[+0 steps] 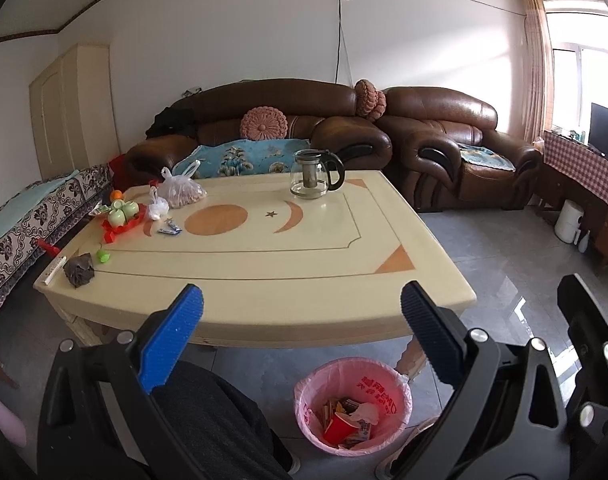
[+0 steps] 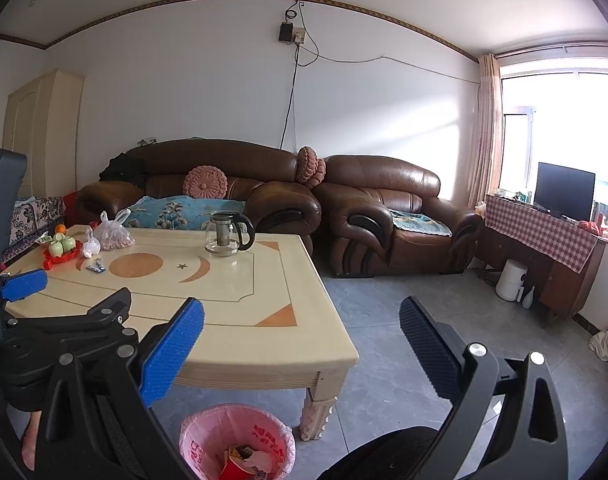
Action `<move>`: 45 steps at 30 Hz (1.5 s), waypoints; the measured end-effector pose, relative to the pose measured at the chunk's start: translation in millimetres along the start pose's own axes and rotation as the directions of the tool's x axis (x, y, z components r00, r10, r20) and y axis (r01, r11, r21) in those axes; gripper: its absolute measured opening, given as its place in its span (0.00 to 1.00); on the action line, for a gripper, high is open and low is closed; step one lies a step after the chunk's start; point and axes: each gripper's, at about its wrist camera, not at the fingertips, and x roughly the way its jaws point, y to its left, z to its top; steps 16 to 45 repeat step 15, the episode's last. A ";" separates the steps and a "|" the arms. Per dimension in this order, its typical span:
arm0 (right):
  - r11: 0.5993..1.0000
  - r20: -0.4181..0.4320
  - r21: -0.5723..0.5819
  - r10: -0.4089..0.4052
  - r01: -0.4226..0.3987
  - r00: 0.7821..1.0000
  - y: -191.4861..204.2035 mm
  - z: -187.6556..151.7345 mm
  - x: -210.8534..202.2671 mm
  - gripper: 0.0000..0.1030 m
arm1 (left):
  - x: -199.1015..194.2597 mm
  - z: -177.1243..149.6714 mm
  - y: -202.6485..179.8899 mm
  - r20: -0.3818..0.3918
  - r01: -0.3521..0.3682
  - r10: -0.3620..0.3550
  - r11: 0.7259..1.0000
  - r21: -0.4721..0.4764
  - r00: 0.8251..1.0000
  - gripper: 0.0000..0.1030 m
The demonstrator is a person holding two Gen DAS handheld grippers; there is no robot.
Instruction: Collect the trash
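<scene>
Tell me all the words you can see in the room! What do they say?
None can be read.
Pink bin bag: red printed characters, too blurred to read.
Packets inside the bin: print too small.
Small blue wrapper on the table: print too small.

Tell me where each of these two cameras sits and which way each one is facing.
Left wrist: on the left gripper, above the table's near edge, facing the sofa; open fingers, a dark-clothed leg and part of the right gripper at the right edge show.
Right wrist: on the right gripper, off the table's right corner, facing the sofa and window; open fingers, and the left gripper at left.
Both share the table, teapot, sofa and pink bin.
</scene>
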 end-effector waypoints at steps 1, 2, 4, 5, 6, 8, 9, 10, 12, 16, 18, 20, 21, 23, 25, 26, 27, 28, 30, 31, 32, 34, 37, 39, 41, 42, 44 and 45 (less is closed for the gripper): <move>1.000 0.000 -0.001 -0.002 0.002 1.000 -0.1 -0.1 0.0 0.93 | 0.2 -0.4 1.5 -0.004 0.006 -0.006 1.000 0.004 1.000 0.94; 1.000 0.000 0.000 -0.004 0.004 1.000 -0.2 -0.1 0.2 0.93 | 1.7 1.1 1.7 -0.007 0.014 -0.014 1.000 0.009 1.000 0.94; 1.000 -0.001 0.003 -0.005 0.005 1.000 -0.4 -0.3 0.1 0.93 | 2.3 1.3 2.6 -0.003 0.015 -0.015 1.000 0.013 1.000 0.94; 1.000 -0.001 0.004 -0.007 0.007 1.000 -0.5 -0.2 0.2 0.93 | 2.8 0.8 4.1 -0.009 0.019 -0.018 1.000 0.016 1.000 0.94; 1.000 -0.002 0.003 -0.007 0.007 1.000 -0.5 -0.9 0.1 0.93 | 4.3 1.8 2.8 -0.010 0.023 -0.023 1.000 0.020 1.000 0.94; 1.000 -0.003 0.003 -0.008 0.008 1.000 0.2 -1.1 0.0 0.93 | 4.7 1.2 3.7 -0.012 0.002 -0.001 1.000 0.025 1.000 0.94; 1.000 -0.004 0.003 -0.008 0.008 1.000 0.5 -1.0 0.1 0.93 | 5.6 1.9 1.3 -0.017 0.009 -0.008 1.000 0.029 1.000 0.94; 1.000 -0.004 0.003 -0.008 0.008 1.000 0.6 -1.0 0.0 0.93 | 6.5 2.2 1.8 -0.023 0.018 -0.017 0.999 0.028 1.000 0.94; 1.000 -0.005 0.003 -0.006 0.006 1.000 0.4 -0.3 0.5 0.93 | 9.6 2.6 3.6 -0.036 0.025 -0.024 0.999 0.022 0.999 0.94; 1.000 -0.005 0.004 -0.005 0.005 1.000 0.9 -0.9 0.5 0.93 | 12.8 2.8 3.5 -0.052 0.042 -0.041 0.999 0.023 0.998 0.94; 1.000 -0.005 0.004 -0.005 0.005 1.000 0.9 -0.9 0.5 0.93 | 12.8 2.8 3.5 -0.052 0.042 -0.041 0.999 0.023 0.998 0.94; 1.000 -0.005 0.004 -0.005 0.005 1.000 0.9 -0.9 0.5 0.93 | 12.8 2.8 3.5 -0.052 0.042 -0.041 0.999 0.023 0.998 0.94; 1.000 -0.005 0.004 -0.005 0.005 1.000 0.9 -0.9 0.5 0.93 | 12.8 2.8 3.5 -0.052 0.042 -0.041 0.999 0.023 0.998 0.94; 1.000 -0.005 0.004 -0.005 0.005 1.000 0.9 -0.9 0.5 0.93 | 12.8 2.8 3.5 -0.052 0.042 -0.041 0.999 0.023 0.998 0.94; 1.000 -0.005 0.004 -0.005 0.005 1.000 0.9 -0.9 0.5 0.93 | 12.8 2.8 3.5 -0.052 0.042 -0.041 0.999 0.023 0.998 0.94; 1.000 -0.005 0.004 -0.005 0.005 1.000 0.9 -0.9 0.5 0.93 | 12.8 2.8 3.5 -0.052 0.042 -0.041 0.999 0.023 0.998 0.94; 1.000 -0.005 0.004 -0.005 0.005 1.000 0.9 -0.9 0.5 0.93 | 12.8 2.8 3.5 -0.052 0.042 -0.041 0.999 0.023 0.998 0.94; 1.000 -0.005 0.004 -0.005 0.005 1.000 0.9 -0.9 0.5 0.93 | 12.8 2.8 3.5 -0.052 0.042 -0.041 0.999 0.023 0.998 0.94; 1.000 -0.005 0.004 -0.005 0.005 1.000 0.9 -0.9 0.5 0.93 | 12.8 2.8 3.5 -0.052 0.042 -0.041 0.999 0.023 0.998 0.94; 1.000 -0.005 0.004 -0.005 0.005 1.000 0.9 -0.9 0.5 0.93 | 12.8 2.8 3.5 -0.052 0.042 -0.041 0.999 0.023 0.998 0.94; 1.000 -0.005 0.004 -0.005 0.005 1.000 0.9 -0.9 0.5 0.93 | 12.8 2.8 3.5 -0.052 0.042 -0.041 0.999 0.023 0.998 0.94; 1.000 -0.005 0.004 -0.005 0.005 1.000 0.9 -0.9 0.5 0.93 | 12.8 2.8 3.5 -0.052 0.042 -0.041 0.999 0.023 0.998 0.94; 1.000 -0.005 0.004 -0.005 0.005 1.000 0.9 -0.9 0.5 0.93 | 12.8 2.8 3.5 -0.052 0.042 -0.041 0.999 0.023 0.998 0.94; 1.000 -0.005 0.004 -0.005 0.005 1.000 0.9 -0.9 0.5 0.93 | 12.8 2.8 3.5 -0.052 0.042 -0.041 0.999 0.023 0.998 0.94; 1.000 -0.005 0.004 -0.005 0.005 1.000 0.9 -0.9 0.5 0.93 | 12.8 2.8 3.5 -0.052 0.042 -0.041 0.999 0.023 0.998 0.94; 1.000 -0.005 0.004 -0.005 0.005 1.000 0.9 -0.9 0.5 0.93 | 12.8 2.8 3.5 -0.052 0.042 -0.041 0.999 0.023 0.998 0.94; 1.000 -0.005 0.004 -0.005 0.005 1.000 0.9 -0.9 0.5 0.93 | 12.8 2.8 3.5 -0.052 0.042 -0.041 0.999 0.023 0.998 0.94; 1.000 -0.005 0.004 -0.005 0.005 1.000 0.9 -0.9 0.5 0.93 | 12.8 2.8 3.5 -0.052 0.042 -0.041 0.999 0.023 0.998 0.94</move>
